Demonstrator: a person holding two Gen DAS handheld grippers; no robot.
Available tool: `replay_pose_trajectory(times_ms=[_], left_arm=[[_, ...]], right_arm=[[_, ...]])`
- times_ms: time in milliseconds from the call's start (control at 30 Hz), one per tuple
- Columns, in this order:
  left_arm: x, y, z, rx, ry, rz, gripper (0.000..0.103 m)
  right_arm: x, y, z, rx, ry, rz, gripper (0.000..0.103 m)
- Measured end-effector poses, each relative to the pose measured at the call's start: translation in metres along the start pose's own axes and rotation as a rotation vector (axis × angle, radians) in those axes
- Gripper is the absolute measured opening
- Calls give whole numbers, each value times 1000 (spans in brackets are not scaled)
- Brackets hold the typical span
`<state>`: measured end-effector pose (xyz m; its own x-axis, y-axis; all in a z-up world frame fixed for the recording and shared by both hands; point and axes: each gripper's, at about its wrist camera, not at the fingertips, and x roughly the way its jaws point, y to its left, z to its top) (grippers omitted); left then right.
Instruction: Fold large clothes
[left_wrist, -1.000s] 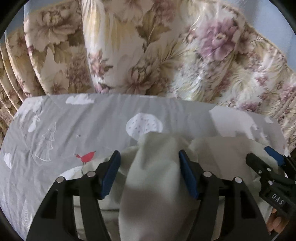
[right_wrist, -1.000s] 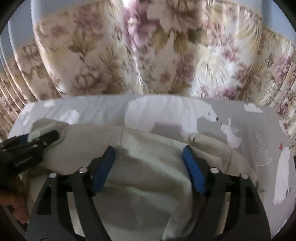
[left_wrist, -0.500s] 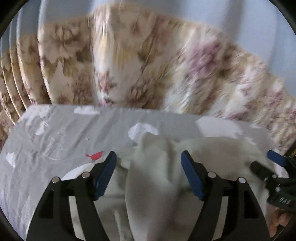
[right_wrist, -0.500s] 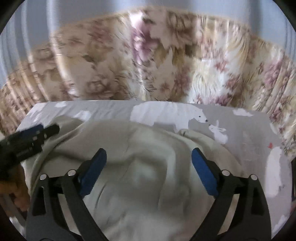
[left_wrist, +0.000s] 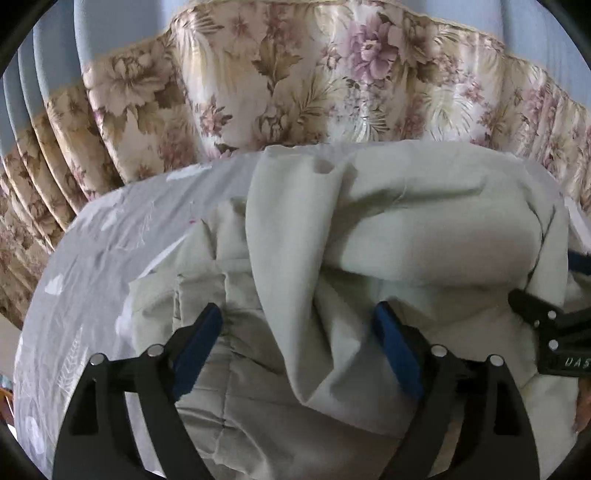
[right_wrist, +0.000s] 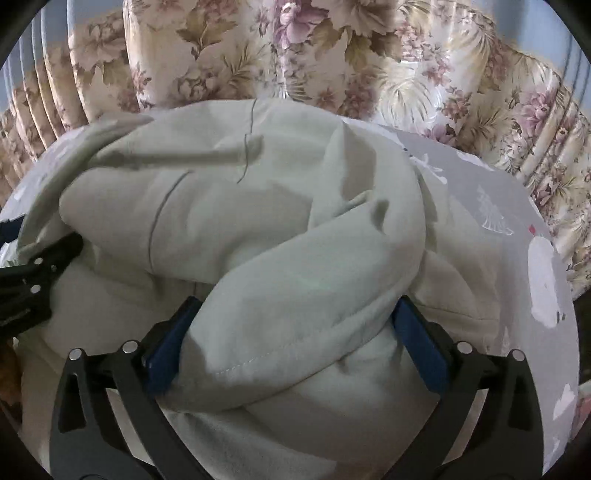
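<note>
left gripper (left_wrist: 299, 332) fingers spread wide, blue pads on either side of a thick fold of the pale green-white garment (left_wrist: 388, 229), cloth bunched between the fingers and running up ahead of them; pads not pressed together, and whether they pinch the cloth or just straddle it, cannot tell. right gripper (right_wrist: 295, 325) same story, fingers wide apart with a fat roll of the garment (right_wrist: 258, 236) filling the gap between them, a stitched hem edge lying just ahead of the left finger pad (right_wrist: 170, 347); contact on both pads looks likely but clamping cannot be confirmed. garment is heaped and crumpled on the grey printed bed sheet (left_wrist: 103, 236), most of it piled ahead of and between both sets of fingers, draped in big loose folds. a thin dark thread or seam line runs over the cloth ahead of the right fingers. sheet (right_wrist: 498, 236) shows white animal and tree prints to the right of the right fingers and to the left of the left fingers. other gripper's black tip pokes in at the right edge of the left view (left_wrist: 546, 325) and at the left edge of the right view (right_wrist: 33, 273), touching the cloth. floral curtain (left_wrist: 295, 74) hangs beyond the bed, far ahead of the fingers.
</note>
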<state>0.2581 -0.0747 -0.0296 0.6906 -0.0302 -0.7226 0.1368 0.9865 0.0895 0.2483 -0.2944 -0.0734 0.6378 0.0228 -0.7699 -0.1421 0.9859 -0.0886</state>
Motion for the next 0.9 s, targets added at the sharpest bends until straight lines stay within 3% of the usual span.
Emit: replay_pose_trajectory(times_ms=[100,167,333,533,700,900], left_arm=[[0,-4,-1,17,1,15,87],[-11,2,-1,2,-21,-21,87],[-66,20,-3,-28,-118,-34,87],[-124,41,-26,-63,-183,-7,87],[-173,58,-73,-61,-212,-11,87],[-220,91,-161,-47,-224,75,87]], right_arm=[[-5,-1,3,11,12,-2,100],[-16,-4,4,35,0,20,100],[-72,-6,-6,22,-85,87,100],[-153,-11,-43,23,-179,174,100],[-204,-19,-85,11,-202,141,100],[-246,-42,-165,10,-245,97,100]])
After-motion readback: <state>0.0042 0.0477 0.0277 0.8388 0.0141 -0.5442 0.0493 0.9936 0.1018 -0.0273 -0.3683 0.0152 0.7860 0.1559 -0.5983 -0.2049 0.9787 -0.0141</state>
